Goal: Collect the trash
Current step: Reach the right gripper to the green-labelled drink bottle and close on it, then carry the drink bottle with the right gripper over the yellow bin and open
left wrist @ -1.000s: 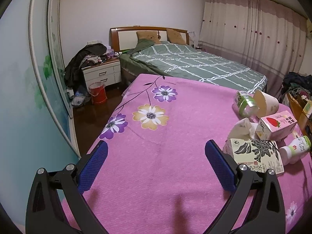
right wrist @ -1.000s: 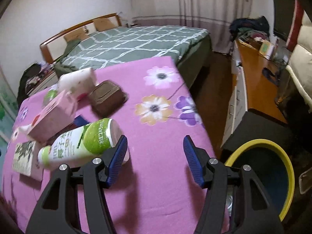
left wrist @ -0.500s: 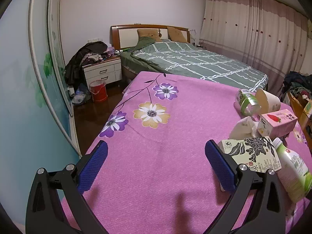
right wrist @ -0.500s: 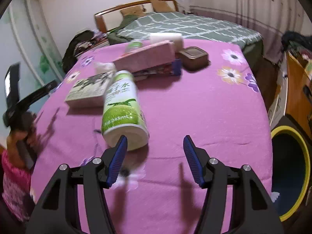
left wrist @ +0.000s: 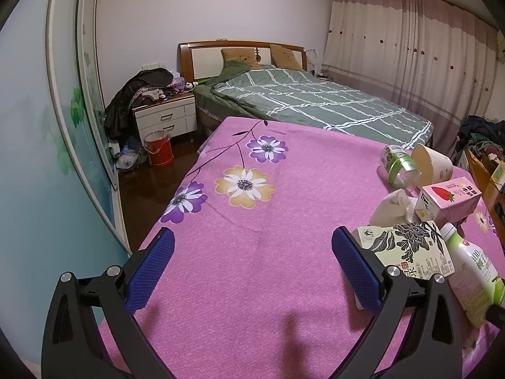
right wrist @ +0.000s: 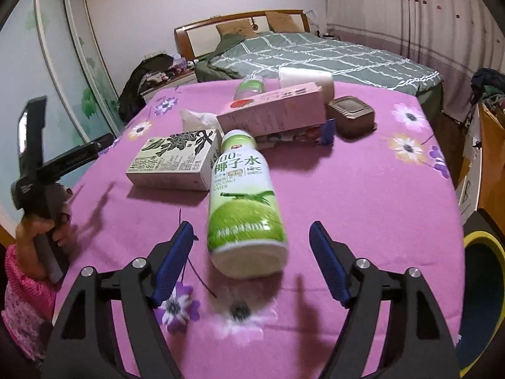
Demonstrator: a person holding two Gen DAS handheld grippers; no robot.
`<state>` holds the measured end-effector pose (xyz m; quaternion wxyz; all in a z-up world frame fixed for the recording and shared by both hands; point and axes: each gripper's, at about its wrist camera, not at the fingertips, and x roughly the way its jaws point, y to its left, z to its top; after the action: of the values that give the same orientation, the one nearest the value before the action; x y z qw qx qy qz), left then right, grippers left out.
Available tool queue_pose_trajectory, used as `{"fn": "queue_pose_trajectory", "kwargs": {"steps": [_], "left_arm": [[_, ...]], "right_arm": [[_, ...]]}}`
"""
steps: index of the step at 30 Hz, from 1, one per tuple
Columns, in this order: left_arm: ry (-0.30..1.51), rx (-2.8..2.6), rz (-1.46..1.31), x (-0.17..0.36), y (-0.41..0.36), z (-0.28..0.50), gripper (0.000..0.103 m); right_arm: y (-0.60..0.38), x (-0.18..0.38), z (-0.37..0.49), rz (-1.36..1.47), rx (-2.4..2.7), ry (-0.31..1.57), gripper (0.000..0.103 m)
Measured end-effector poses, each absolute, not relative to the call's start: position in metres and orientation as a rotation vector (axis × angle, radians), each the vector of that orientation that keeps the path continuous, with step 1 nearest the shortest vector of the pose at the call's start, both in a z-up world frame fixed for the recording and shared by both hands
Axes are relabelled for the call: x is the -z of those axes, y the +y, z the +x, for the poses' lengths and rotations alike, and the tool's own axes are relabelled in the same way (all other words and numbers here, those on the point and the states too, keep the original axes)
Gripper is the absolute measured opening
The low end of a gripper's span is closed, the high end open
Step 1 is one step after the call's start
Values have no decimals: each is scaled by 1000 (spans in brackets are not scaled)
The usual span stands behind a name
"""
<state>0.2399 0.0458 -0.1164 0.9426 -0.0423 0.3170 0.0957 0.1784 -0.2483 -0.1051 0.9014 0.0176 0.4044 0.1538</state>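
Between the spread fingers of the right gripper (right wrist: 251, 262) lies the coconut-water bottle (right wrist: 244, 202) on its side, cap toward twelve o'clock — lined up for a squeeze, not yet touched. At four o'clock waits the yellow-rimmed bin (right wrist: 483, 300). Over bare pink cloth (left wrist: 252, 252) the left gripper (left wrist: 252, 262) hovers wide apart, holding nothing — free for the cartons at two o'clock.

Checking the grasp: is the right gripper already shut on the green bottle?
No, the right gripper is open, its fingers apart on either side of the bottle.
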Motion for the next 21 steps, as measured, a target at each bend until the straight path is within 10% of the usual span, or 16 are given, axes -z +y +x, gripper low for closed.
{"fn": "queue_pose_trajectory", "kwargs": {"steps": [5, 21], "left_arm": [[645, -190, -78, 116, 42, 238, 98], [647, -186, -81, 115, 42, 237, 98]], "right_arm": [[-247, 115, 188, 75, -322, 866, 54], [-285, 56, 135, 197, -310, 698, 50]]}}
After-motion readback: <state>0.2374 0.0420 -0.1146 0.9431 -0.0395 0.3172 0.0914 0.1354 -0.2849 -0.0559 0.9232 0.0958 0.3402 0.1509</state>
